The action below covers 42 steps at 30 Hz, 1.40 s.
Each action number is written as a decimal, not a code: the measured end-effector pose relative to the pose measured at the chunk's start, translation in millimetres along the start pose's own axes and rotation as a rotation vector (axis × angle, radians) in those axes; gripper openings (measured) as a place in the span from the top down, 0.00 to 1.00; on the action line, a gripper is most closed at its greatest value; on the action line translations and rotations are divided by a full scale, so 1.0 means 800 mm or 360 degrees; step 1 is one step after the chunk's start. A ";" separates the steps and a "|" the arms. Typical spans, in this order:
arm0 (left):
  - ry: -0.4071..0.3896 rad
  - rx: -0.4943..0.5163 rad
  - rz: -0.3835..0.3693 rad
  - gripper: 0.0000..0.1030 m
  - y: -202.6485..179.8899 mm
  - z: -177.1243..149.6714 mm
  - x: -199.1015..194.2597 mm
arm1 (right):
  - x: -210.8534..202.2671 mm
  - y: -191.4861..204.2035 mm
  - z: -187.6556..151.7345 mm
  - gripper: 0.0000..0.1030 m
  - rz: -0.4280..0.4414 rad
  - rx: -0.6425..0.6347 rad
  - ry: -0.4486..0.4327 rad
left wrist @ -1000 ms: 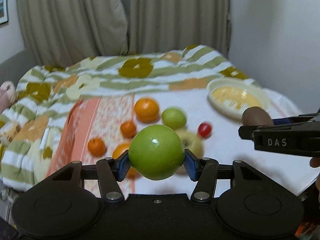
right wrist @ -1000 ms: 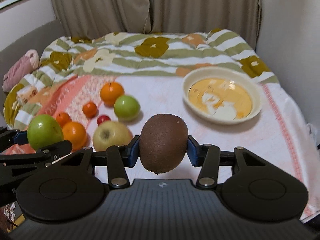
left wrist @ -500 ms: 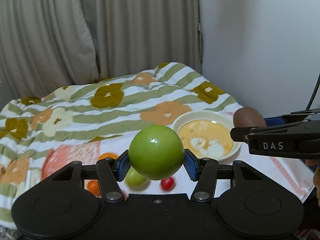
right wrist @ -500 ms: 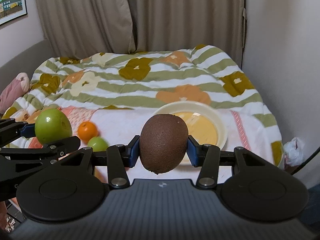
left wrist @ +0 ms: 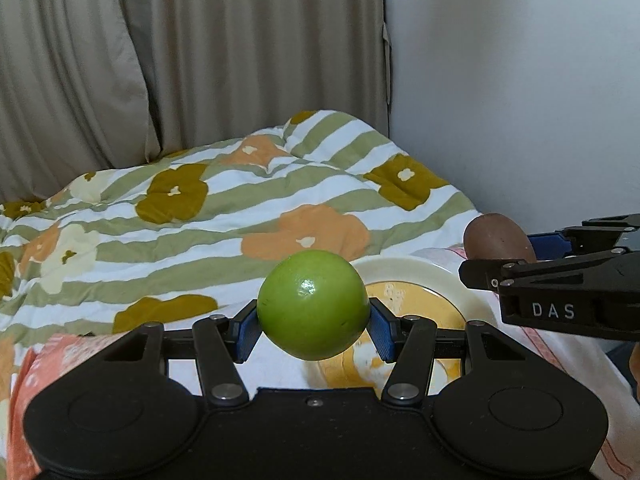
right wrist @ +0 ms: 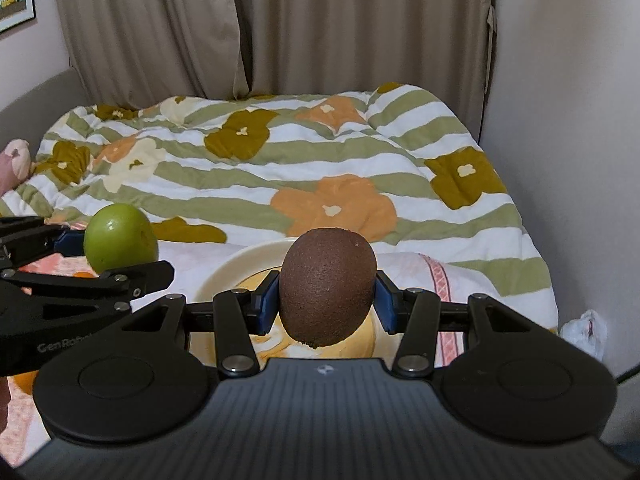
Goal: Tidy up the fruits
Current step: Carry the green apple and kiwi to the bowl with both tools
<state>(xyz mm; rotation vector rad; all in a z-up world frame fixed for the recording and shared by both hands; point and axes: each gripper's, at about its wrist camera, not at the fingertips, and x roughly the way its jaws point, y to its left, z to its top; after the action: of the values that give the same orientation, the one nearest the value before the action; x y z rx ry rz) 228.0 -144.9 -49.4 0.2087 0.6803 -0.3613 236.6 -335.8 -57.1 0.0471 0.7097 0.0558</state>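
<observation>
A: Start with the left wrist view. What's the left gripper (left wrist: 313, 322) doing?

B: Its blue pads (left wrist: 245, 332) are clamped on a green apple (left wrist: 313, 305), one pad on each side. The apple is up in the air, above the near-left rim of a cream plate (left wrist: 416, 274) with a yellow centre.

A: And the plate?

B: It lies on a white cloth (left wrist: 276, 368) over the bed, just in front of a striped, flowered quilt (left wrist: 224, 216). At the right edge the right gripper (left wrist: 532, 256) reaches in sideways, closed on a brown kiwi (left wrist: 498, 238).

A: Now the right wrist view.

B: The right gripper (right wrist: 327, 305) is clamped on the kiwi (right wrist: 327, 286), held upright between its pads (right wrist: 267, 307). The kiwi hangs over the plate (right wrist: 236, 270), hiding most of it.

A: The other gripper?

B: At the left, the left gripper (right wrist: 100, 256) is still closed on the apple (right wrist: 120, 238), level with the kiwi and left of the plate. Curtains (right wrist: 280, 28) hang behind the bed.
</observation>
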 end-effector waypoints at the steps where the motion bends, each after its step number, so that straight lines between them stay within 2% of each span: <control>1: 0.0007 0.0012 0.0001 0.42 -0.003 0.003 0.012 | 0.010 -0.005 0.002 0.39 0.0002 -0.0008 0.0008; 12: 0.0161 0.0120 -0.0024 0.42 -0.033 0.003 0.129 | 0.086 -0.043 0.003 0.39 0.0017 0.0013 0.0095; 20: 0.0219 0.0206 -0.0023 0.42 -0.048 -0.005 0.164 | 0.102 -0.055 -0.002 0.39 0.0037 0.0035 0.0132; 24: 0.0221 0.0249 -0.0026 0.40 -0.057 -0.005 0.172 | 0.103 -0.059 -0.004 0.39 0.0035 0.0050 0.0138; 26: 0.0197 0.0286 -0.0010 0.28 -0.062 -0.004 0.169 | 0.104 -0.058 -0.004 0.39 0.0032 0.0052 0.0142; 27: 0.0172 0.0301 -0.0006 0.16 -0.063 -0.004 0.165 | 0.104 -0.059 -0.004 0.39 0.0029 0.0052 0.0144; 28: 0.0150 0.0312 -0.0003 0.11 -0.063 -0.004 0.160 | 0.103 -0.059 -0.004 0.39 0.0026 0.0051 0.0145; 31: 0.0153 0.0331 0.0004 0.11 -0.062 -0.005 0.153 | 0.104 -0.059 -0.003 0.39 0.0034 0.0049 0.0144; 36: 0.0165 0.0268 0.0001 0.10 -0.049 -0.008 0.134 | 0.106 -0.057 -0.007 0.39 0.0071 0.0002 0.0146; 42: 0.0184 0.0223 0.0032 0.09 -0.036 -0.015 0.114 | 0.120 -0.036 -0.018 0.39 0.0156 -0.0189 0.0111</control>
<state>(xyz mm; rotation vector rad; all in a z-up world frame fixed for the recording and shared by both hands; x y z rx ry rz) 275.1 -191.2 -119.6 0.3715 0.7666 -0.3800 300.8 -357.5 -132.2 -0.0341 0.7724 0.1939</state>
